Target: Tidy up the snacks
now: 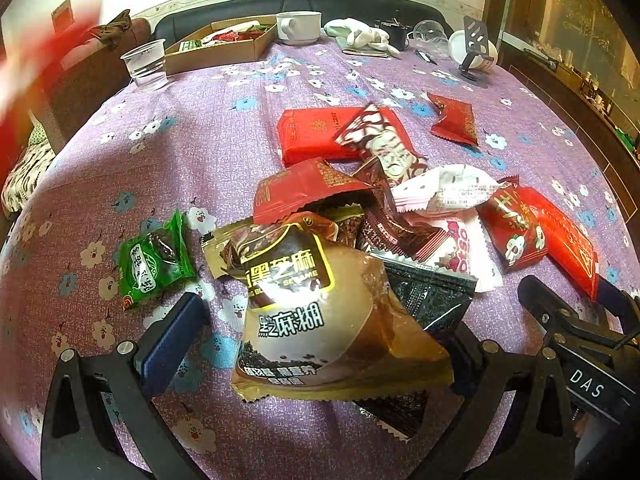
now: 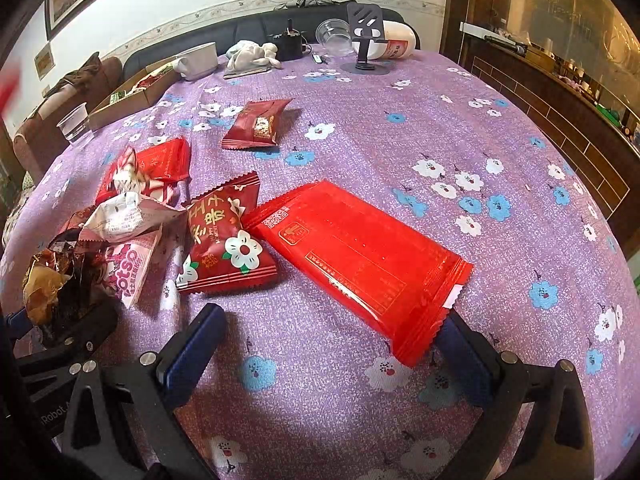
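Note:
A heap of snack packets lies on the purple flowered tablecloth [image 1: 192, 152]. In the left wrist view my left gripper [image 1: 324, 332] is open, its fingers on either side of a gold and white black sesame packet [image 1: 320, 320] on top of the heap. A green packet [image 1: 154, 260] lies to its left. In the right wrist view my right gripper [image 2: 332, 340] is open, low over the cloth, with the near end of a long red packet [image 2: 360, 260] between its fingers. A red flowered packet [image 2: 228, 236] lies beside it.
A cardboard box [image 1: 224, 44] with several packets in it stands at the table's far left, next to a clear plastic cup [image 1: 146, 64] and a white mug [image 1: 298, 26]. A phone stand [image 2: 366, 40], gloves and cups stand at the far edge. A dark sofa is behind.

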### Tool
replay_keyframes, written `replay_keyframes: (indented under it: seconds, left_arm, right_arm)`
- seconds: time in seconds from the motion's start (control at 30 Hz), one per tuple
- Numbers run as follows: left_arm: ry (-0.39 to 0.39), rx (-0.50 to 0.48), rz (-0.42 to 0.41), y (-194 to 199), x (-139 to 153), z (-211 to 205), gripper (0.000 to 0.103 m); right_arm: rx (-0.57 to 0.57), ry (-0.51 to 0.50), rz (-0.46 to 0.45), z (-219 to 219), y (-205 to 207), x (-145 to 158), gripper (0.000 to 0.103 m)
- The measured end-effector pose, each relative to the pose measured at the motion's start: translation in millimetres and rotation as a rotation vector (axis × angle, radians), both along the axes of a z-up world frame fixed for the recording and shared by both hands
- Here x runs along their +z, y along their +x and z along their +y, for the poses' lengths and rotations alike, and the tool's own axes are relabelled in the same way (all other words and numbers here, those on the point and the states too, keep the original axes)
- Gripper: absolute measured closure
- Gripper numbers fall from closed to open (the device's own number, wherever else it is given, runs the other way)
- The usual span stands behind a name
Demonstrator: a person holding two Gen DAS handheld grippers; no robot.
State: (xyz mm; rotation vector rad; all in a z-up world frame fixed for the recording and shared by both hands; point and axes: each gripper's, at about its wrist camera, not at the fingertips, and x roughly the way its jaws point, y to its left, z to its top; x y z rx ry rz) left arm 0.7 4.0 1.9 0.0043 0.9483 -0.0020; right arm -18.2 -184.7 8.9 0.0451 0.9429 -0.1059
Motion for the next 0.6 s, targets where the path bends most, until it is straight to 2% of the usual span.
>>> replay_keyframes:
  seconds: [0.6]
  left_arm:
    - [0.000,0.000,-0.002,-3.5,-1.6,-1.0,0.000]
  right_arm:
    - [0.011,0.002,0.002,0.4,2.0,-0.1,0.000]
